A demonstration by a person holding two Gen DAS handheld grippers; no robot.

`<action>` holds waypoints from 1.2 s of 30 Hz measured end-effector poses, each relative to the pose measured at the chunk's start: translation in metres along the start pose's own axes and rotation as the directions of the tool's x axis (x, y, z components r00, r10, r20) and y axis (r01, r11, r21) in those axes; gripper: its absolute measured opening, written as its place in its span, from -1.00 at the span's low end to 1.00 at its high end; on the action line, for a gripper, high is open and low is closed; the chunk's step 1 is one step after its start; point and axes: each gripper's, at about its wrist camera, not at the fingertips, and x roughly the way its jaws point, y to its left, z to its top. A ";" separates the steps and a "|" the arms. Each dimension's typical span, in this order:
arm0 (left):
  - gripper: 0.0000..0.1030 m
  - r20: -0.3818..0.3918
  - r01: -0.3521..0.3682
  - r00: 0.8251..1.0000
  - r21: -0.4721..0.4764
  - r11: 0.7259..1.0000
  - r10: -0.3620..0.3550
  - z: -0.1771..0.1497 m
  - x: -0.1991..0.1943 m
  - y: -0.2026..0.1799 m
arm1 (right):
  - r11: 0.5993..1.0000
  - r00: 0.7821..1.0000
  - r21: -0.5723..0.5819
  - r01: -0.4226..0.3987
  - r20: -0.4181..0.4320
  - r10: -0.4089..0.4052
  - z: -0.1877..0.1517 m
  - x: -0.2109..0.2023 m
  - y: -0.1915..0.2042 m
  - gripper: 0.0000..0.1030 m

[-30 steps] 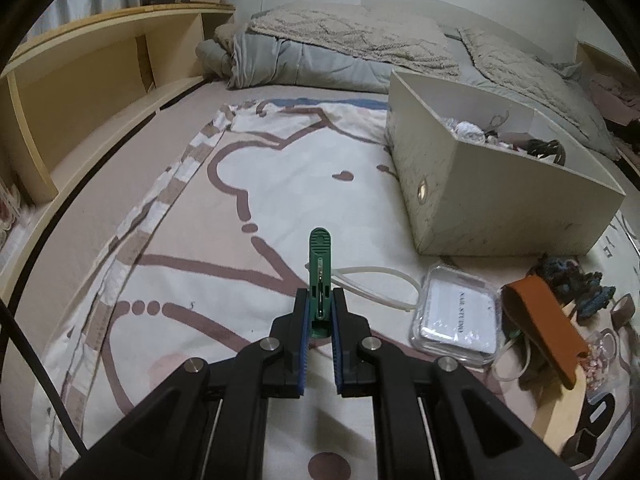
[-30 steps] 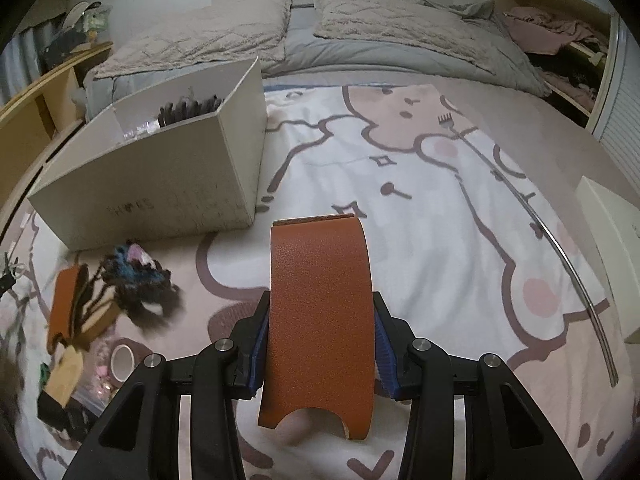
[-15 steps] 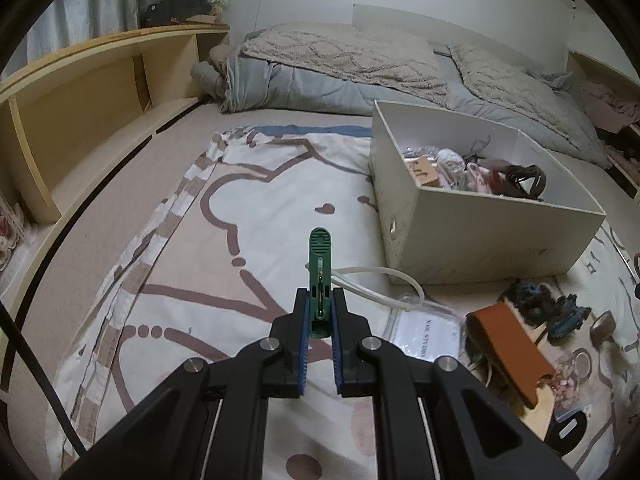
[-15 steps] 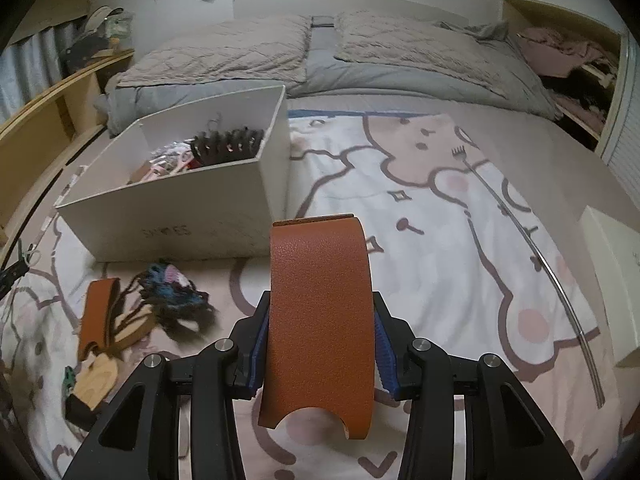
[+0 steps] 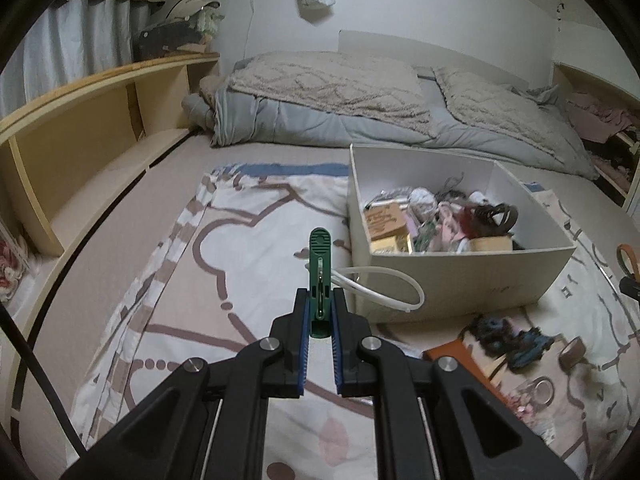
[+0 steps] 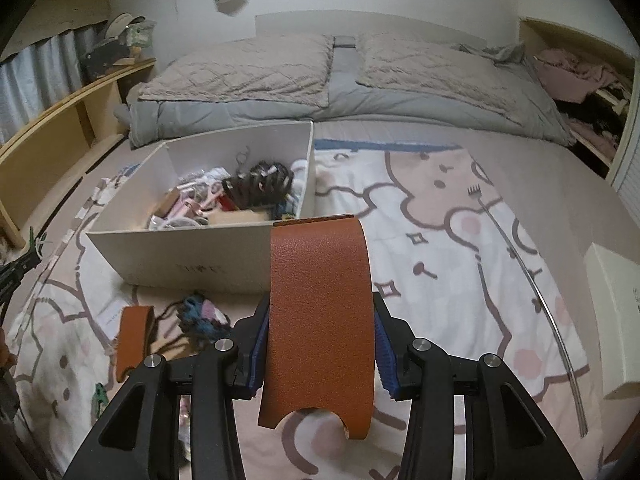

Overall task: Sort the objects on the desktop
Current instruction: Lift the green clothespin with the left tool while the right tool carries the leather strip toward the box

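So the whole setup is a bed (image 5: 120, 216) with a beige sheet, and a cartoon-print blanket (image 6: 440, 248) spread over the middle of it. On the blanket sits an open white box (image 5: 460, 276) stuffed with odds and ends. Just in front of the box there's loose clutter: a brown leather piece (image 6: 134, 340), a blue-and-black knitted thing (image 5: 512, 340), a roll of tape (image 5: 570, 354). A long metal back scratcher (image 6: 516, 256) lies off to the right. Folded grey duvet (image 5: 360, 120) and two pillows at the headboard end.
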 end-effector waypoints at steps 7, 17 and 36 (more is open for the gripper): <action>-0.80 0.045 0.011 0.999 0.039 0.999 -0.013 0.019 -0.016 -0.018 | 0.998 0.999 -0.052 -0.022 0.029 0.024 0.026 -0.010 0.014 -0.12; -0.80 0.133 0.024 0.991 0.091 0.996 -0.036 0.050 -0.044 -0.044 | 0.993 0.993 -0.108 -0.045 0.103 0.056 0.065 -0.023 0.027 -0.12; -0.80 0.229 0.035 0.973 0.021 0.999 -0.039 0.119 -0.046 -0.079 | 0.986 0.977 -0.127 -0.110 0.168 0.131 0.107 -0.032 0.039 -0.12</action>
